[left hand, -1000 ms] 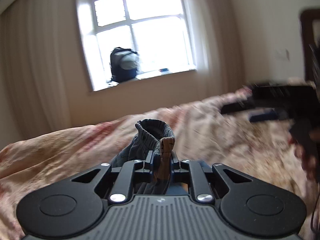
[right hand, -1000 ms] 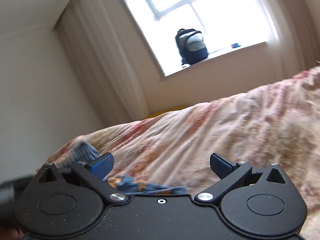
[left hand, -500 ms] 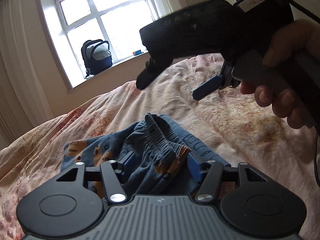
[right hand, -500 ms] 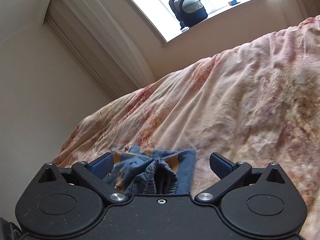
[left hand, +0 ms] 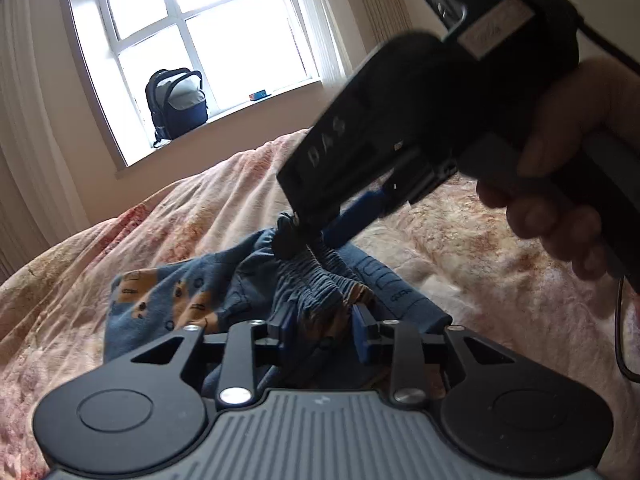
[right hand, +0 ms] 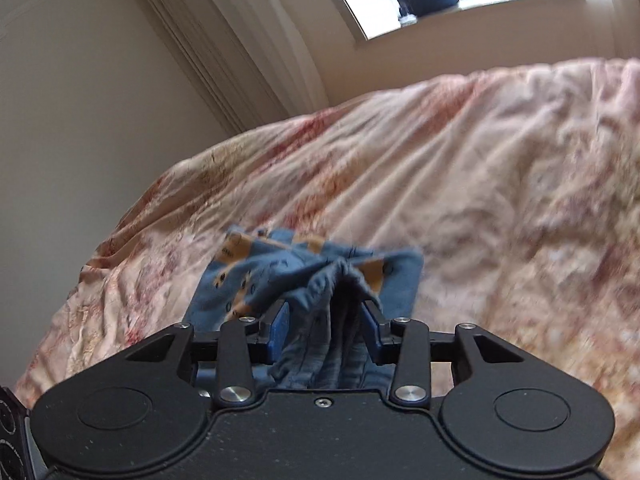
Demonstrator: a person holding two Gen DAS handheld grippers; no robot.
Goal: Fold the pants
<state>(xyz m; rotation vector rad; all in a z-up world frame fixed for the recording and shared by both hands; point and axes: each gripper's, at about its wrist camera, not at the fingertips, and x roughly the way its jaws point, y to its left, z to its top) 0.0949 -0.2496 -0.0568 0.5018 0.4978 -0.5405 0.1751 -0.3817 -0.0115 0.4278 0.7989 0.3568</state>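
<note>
Blue pants [left hand: 168, 300] with orange prints lie bunched on the flowered bedspread [left hand: 120, 240]. My left gripper [left hand: 322, 322] is closing, and its blue pads press on the gathered elastic waistband at the near side. A hand [left hand: 568, 168] brings my right gripper [left hand: 308, 236] down onto the far end of the same waistband. In the right wrist view the right gripper [right hand: 326, 324] is closing too. A pinched-up ridge of the pants [right hand: 240, 272] stands squeezed between its pads. The rest of the cloth spreads out beyond it.
The bedspread [right hand: 440, 180] stretches wide to the right and far side. A dark backpack [left hand: 176, 104] stands on the window sill behind the bed, with a small object [left hand: 258, 96] beside it. Curtains and a wall [right hand: 80, 120] close the left side. A cable [left hand: 620, 340] hangs at the right.
The left gripper lowered the pants onto the bed, opened, then narrowed again on the waistband. The right gripper came down from the right and its wide jaws closed around the cloth.
</note>
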